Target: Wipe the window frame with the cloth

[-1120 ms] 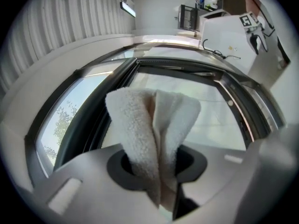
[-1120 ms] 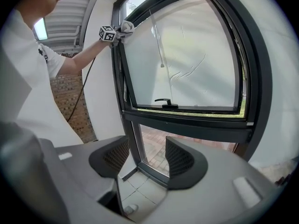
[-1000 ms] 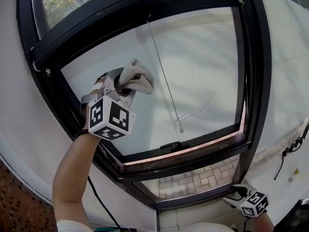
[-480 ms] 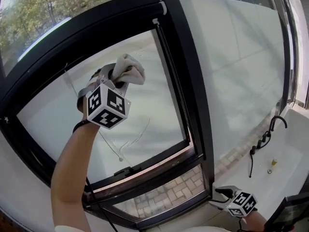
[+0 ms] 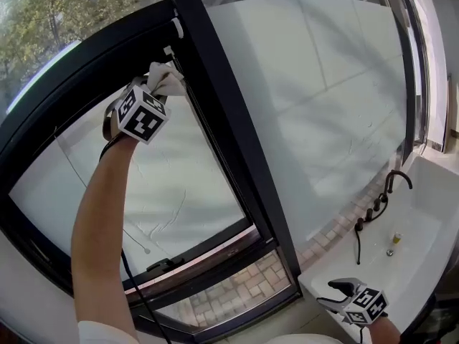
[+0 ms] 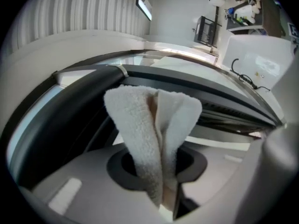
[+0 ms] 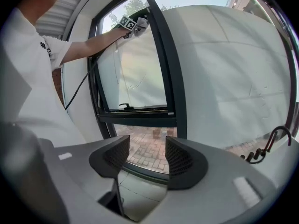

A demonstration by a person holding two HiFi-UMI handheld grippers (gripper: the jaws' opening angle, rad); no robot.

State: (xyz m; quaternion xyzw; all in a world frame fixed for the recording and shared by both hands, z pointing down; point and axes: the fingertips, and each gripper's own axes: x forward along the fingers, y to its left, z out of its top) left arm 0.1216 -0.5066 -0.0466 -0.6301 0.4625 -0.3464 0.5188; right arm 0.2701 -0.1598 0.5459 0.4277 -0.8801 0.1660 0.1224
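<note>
Since the earlier frame the left tongs (image 5: 161, 85) have climbed from the middle of the glass pane (image 5: 172, 178) to its upper right corner, and the head view has swung to the right, so the window frame (image 5: 222, 120) now sits further left in that view. The left tongs are clenched on the cloth (image 5: 167, 78), a pale, fluffy towel. In the left gripper view it stands up folded between the two jaws, with its free end up against the dark frame. From the head view, the cloth lies where the top rail (image 5: 86, 70) meets the upright bar, at the end of the person's raised bare arm (image 5: 100, 213). The right tongs (image 5: 331, 294) hang low at the lower right of the head view, well apart from the cloth, over the white sill (image 5: 423, 221). Their jaws stand released with nothing between them, and the right gripper view shows only the lower window and brick paving (image 5: 237, 292) through the gap. A black handle (image 5: 161, 265) sits on the bottom rail of the pane, and a dark cable (image 5: 373, 210) lies on the sill near the glass.
</note>
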